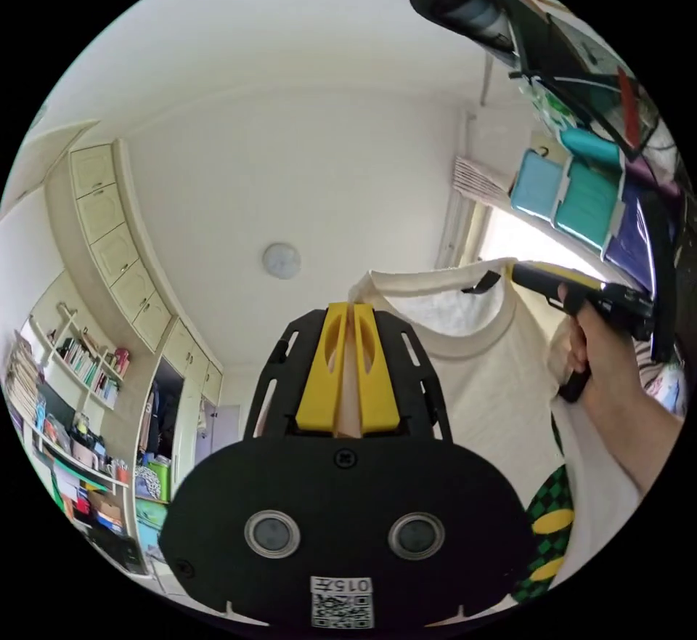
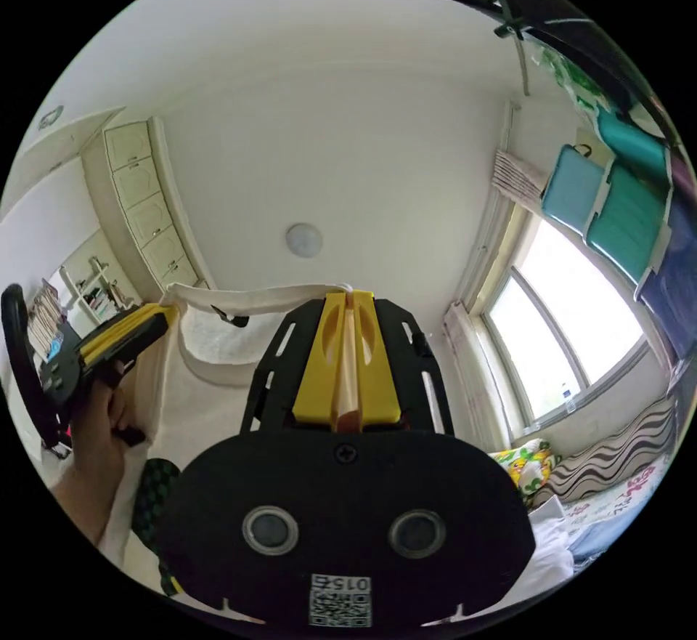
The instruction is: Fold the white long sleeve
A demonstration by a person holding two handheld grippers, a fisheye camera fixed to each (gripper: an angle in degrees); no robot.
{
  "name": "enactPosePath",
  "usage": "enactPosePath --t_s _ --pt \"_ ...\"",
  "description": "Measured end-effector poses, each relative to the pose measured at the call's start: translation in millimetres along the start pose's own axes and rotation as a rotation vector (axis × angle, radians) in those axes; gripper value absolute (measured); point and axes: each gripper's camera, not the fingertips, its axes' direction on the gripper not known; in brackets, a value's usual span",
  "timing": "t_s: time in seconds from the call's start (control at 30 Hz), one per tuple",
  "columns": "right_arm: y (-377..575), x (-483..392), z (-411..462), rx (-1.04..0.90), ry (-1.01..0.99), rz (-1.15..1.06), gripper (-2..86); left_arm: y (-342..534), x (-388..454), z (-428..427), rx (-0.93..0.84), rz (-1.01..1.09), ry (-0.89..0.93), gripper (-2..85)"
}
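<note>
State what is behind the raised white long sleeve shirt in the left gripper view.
Behind the shirt, hung between both tongs, are a bright window, a curtain and white ceiling. The cloth hides the lower window.

Left tool (image 1: 353, 313), yellow jaws closed on a shoulder of the cream-white cotton long-sleeve shirt (image 1: 472, 371); right tool (image 1: 517, 271) pinches the other shoulder. Shirt hangs between, under round ceiling lamp (image 1: 282, 261).

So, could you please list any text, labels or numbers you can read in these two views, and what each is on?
Nothing can be quoted reliably.
Sticker on the left gripper: tiny characters, too small.
Sticker on the right gripper: the same.
Book spines: blurred.
</note>
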Motion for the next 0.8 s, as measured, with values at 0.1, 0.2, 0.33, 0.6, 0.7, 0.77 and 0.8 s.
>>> enactPosePath --t_s 0.1,0.2,0.33,0.6,0.7,0.77,0.8 --pt "40.7 2.4 44.2 -0.063 -0.020 -0.001 0.3 34.2 16.0 64.5 -0.047 0.058 -0.063 -0.7" --pt "97.8 -5.7 102.3 -0.127 0.022 -0.057 0.4 93.4 40.4 158.5 -0.148 0.127 -0.116 -0.7" --pt "214.8 -14.9 220.8 -0.383 0.065 -0.172 0.6 229.6 74.8 320.3 -0.400 0.184 -0.102 -0.4" --pt "547.7 16.0 359.0 -1.406 -0.130 -0.155 5.0 599.9 131.6 526.2 -1.570 -0.028 0.801 1.9" --pt "592.1 34.1 334.9 -1.472 -0.302 -0.012 7.7 637.0 118.4 506.0 -1.604 0.126 0.793 3.7" --pt "596.8 37.6 315.0 -1.504 -0.441 0.058 7.8 636.9 110.0 485.1 -1.627 0.179 0.841 5.6" --pt "592.7 36.6 297.4 -1.509 -0.549 0.100 7.8 627.0 104.8 463.5 -1.634 0.185 0.912 7.3"
